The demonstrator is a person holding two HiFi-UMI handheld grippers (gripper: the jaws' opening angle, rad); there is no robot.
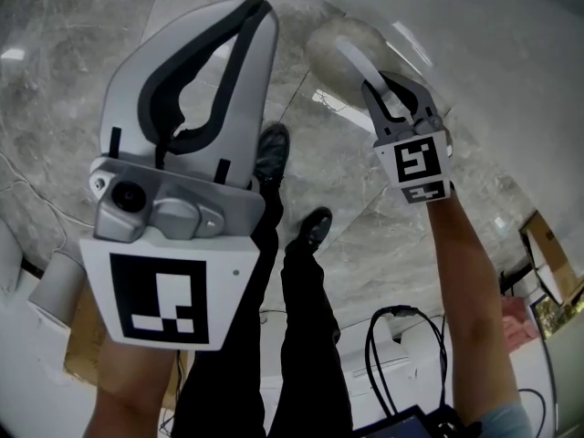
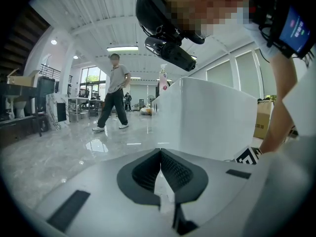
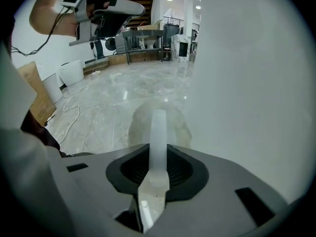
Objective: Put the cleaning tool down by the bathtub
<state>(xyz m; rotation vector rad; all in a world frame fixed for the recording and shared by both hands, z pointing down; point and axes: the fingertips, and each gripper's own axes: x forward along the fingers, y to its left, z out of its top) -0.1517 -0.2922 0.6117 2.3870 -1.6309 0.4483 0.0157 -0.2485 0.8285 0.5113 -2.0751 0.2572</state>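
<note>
The cleaning tool has a white flat handle (image 1: 358,65) and a round pale head (image 1: 339,46). My right gripper (image 1: 398,97) is shut on the handle and holds the tool over the marble floor, right beside the white bathtub (image 1: 484,35). In the right gripper view the handle (image 3: 158,137) runs out between the jaws to the head (image 3: 159,122), and the bathtub wall (image 3: 247,83) fills the right side. Whether the head touches the floor I cannot tell. My left gripper (image 1: 259,9) is raised close to the camera, jaws shut with nothing between them, the tips meeting (image 2: 160,151).
The wearer's dark trouser legs and shoes (image 1: 272,151) stand on the grey marble floor between the grippers. Black cables (image 1: 401,336) and a cardboard box (image 1: 547,254) lie at lower right. A person (image 2: 116,95) walks far off; a spray bottle (image 2: 163,78) stands on the tub rim (image 2: 212,85).
</note>
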